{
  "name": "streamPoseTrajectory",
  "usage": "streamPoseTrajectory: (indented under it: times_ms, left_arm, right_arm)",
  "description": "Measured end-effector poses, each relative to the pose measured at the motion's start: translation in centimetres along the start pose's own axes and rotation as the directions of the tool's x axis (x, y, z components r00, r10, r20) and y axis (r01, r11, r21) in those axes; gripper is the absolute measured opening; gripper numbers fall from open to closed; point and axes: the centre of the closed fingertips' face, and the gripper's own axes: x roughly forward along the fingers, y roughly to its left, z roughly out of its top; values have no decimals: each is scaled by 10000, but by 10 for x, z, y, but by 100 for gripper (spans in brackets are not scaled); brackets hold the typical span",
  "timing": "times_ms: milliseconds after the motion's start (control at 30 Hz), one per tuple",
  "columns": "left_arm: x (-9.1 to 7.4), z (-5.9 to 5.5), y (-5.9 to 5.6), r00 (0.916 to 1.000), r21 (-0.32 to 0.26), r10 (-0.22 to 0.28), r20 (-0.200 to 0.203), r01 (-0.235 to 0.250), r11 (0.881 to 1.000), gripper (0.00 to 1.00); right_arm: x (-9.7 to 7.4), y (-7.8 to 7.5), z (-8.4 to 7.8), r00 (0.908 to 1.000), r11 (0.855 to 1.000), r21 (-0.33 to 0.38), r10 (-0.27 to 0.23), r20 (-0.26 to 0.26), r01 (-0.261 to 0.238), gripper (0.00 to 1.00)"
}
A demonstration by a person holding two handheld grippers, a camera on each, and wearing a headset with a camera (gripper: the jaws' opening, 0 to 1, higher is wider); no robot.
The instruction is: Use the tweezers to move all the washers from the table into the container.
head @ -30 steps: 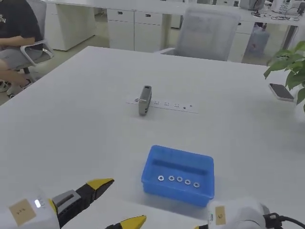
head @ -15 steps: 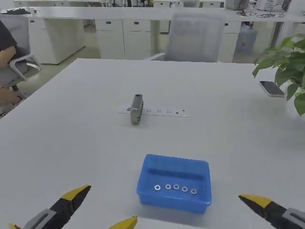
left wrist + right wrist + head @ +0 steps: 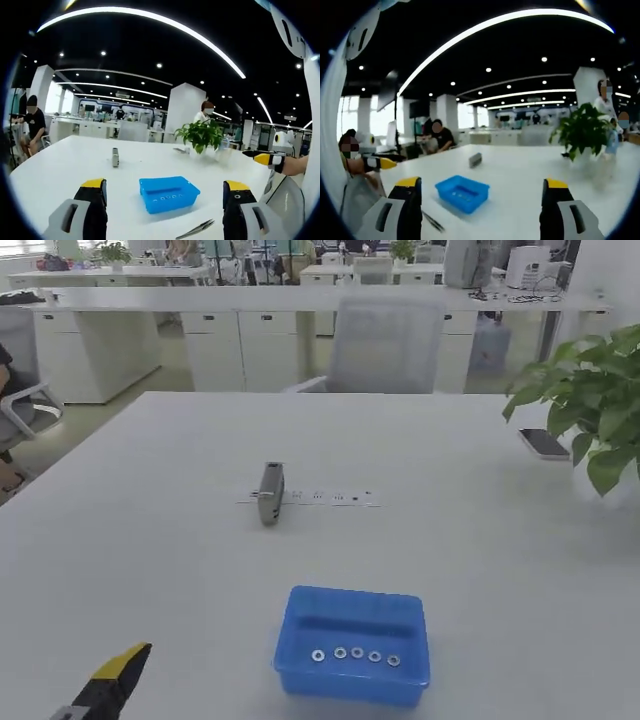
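Head view looks down across table [image 3: 150,540]; gripper views low, level, near edge; all share blue container [image 3: 345,684].

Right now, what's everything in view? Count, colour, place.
container: 1, blue, near centre of table
washers: 5, silver, in a row inside the container
tweezers: 1, metal, on the table, on the person's side of the container
grey block: 1, grey, mid-table, at the power strip's left end
power strip: 1, white, mid-table
phone: 1, dark, far right of table
plant: 1, green, right edge
chair: 1, grey, behind table
table: 1, white
left gripper: black, yellow tips, open
right gripper: same, open
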Motion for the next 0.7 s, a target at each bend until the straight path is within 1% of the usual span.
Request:
streamPoseTrajectory:
  times_ms: [67,100,167,267,367,400,467,533,700]
  left_arm:
    - [-1,0,2,10000,-113,61,47,-60,9999,99]
    - [-2,0,2,9999,-192,89,74,-87,9998,99]
    - [-2,4,4,9995,-261,143,275,-136,9996,99]
    - [-3,5,4,9993,-340,122,366,-109,9994,99]
    - [-2,3,4,9995,-342,108,284,-98,9994,99]
    - [-2,3,4,9995,-342,106,286,-96,9994,99]
    - [-2,3,4,9995,-363,103,294,-93,9993,99]
    - [-2,2,4,9995,-459,63,301,-49,9989,99]
    - [-1,-1,3,9998,-565,-54,184,64,9984,99]
  right_arm:
    - [1,2,-2,10000,10000,-18,23,-58,-23,99]
    - [2,4,-5,9997,10000,41,87,-241,-87,99]
    - [1,1,-10,9991,9999,87,-117,-413,121,99]
    - [0,-2,-11,9990,9995,181,-245,-385,252,99]
    - [0,-3,-13,9988,9994,159,-295,-388,301,99]
    - [0,-6,-15,9986,9993,185,-324,-416,331,99]
    - [-2,-14,-20,9979,9980,427,-440,-481,460,99]
    - [-3,-17,-19,9978,9966,601,-536,-398,559,98]
    - [-4,-21,-21,9963,9941,782,-710,-493,747,96]
